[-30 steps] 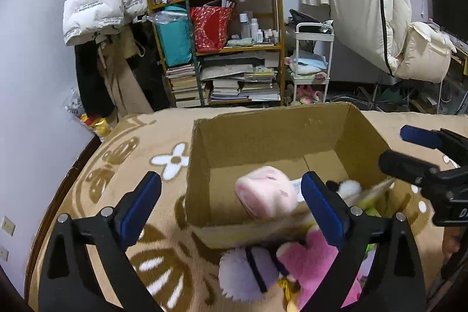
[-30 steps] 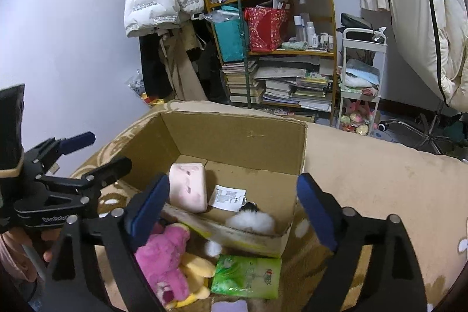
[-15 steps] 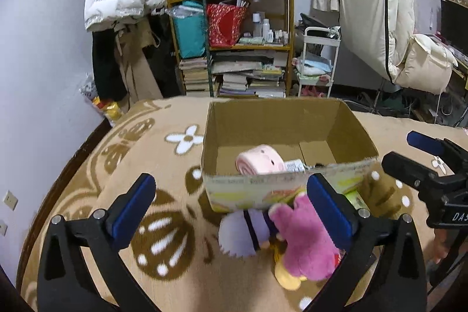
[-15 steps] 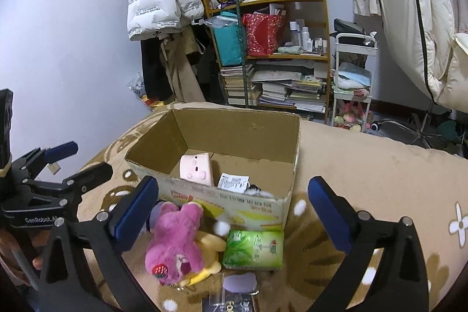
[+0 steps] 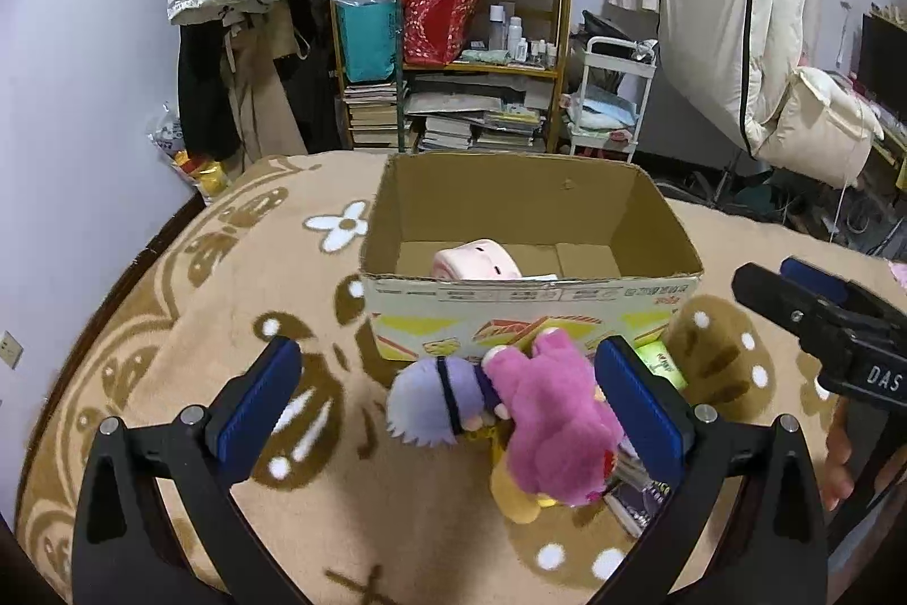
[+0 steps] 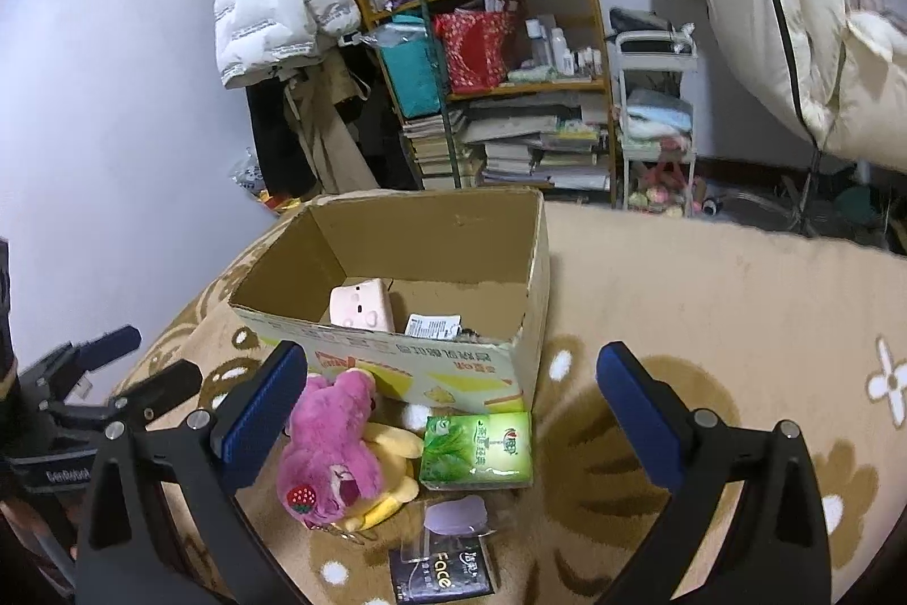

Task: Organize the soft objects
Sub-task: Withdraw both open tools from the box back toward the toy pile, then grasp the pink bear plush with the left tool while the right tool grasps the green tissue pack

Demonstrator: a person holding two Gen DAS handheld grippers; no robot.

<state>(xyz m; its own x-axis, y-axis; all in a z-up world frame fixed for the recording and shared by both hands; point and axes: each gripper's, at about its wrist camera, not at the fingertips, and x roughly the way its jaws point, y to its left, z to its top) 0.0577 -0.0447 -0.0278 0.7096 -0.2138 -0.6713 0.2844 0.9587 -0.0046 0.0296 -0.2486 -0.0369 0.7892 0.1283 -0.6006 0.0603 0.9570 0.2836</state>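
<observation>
An open cardboard box (image 5: 533,316) (image 6: 397,355) stands on the beige blanket, with a pink plush cube (image 5: 476,260) (image 6: 361,304) inside. In front of the box lie a pink plush bear (image 5: 547,412) (image 6: 331,446), a lilac round plush (image 5: 425,403), a yellow plush (image 6: 394,440) under the bear and a green tissue pack (image 6: 479,449). My left gripper (image 5: 448,401) hovers open above the lilac plush and the bear, holding nothing. My right gripper (image 6: 450,415) is open over the tissue pack and bear, empty as well.
A dark "Face" packet (image 6: 442,571) and a lilac pad (image 6: 456,514) lie near the front edge. A brown spotted plush patch (image 5: 717,350) sits right of the box. Shelves with books (image 5: 453,38), a white cart (image 5: 609,94) and hanging coats stand behind the bed.
Both grippers have pulled back from the box toward me and opened a little wider. The pink cube, blurred above the box floor a second ago, rests inside now. The toys in front came into fuller view.
</observation>
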